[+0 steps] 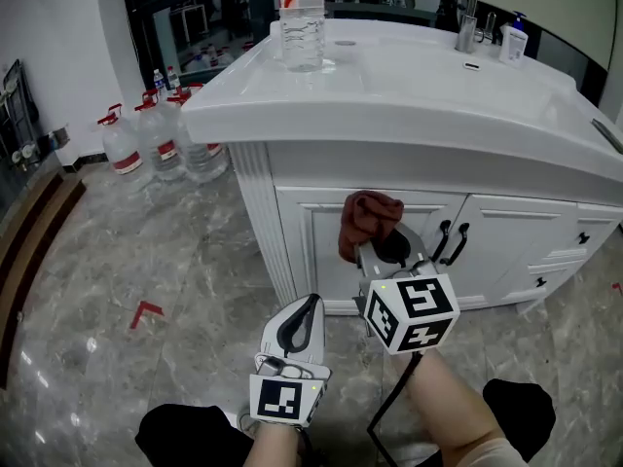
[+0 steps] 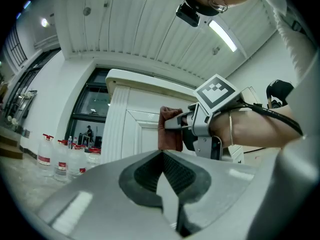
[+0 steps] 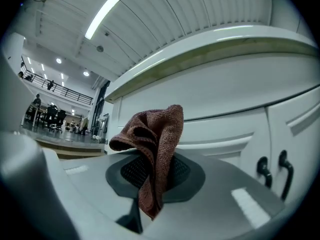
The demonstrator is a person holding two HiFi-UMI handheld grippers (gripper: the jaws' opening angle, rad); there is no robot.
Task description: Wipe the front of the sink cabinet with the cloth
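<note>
A brown-red cloth [image 1: 366,222] [image 3: 152,149] [image 2: 170,129] is pinched in my right gripper [image 1: 378,253] [image 3: 152,184], whose jaws are shut on it. The cloth hangs in front of the left door of the white sink cabinet [image 1: 321,246] [image 3: 220,129], close to its panel; I cannot tell whether it touches. My left gripper [image 1: 300,321] [image 2: 162,176] is lower and to the left of the right one, jaws shut with nothing between them. It points up at the cabinet [image 2: 135,129] and the right gripper [image 2: 172,125].
Black door handles [image 1: 450,242] [image 3: 272,171] sit right of the cloth. A clear water bottle [image 1: 301,17] stands on the white countertop [image 1: 409,86], a tap [image 1: 473,8] at the back. Several large water jugs [image 1: 161,139] [image 2: 55,159] stand on the marble floor [image 1: 127,290] at the left.
</note>
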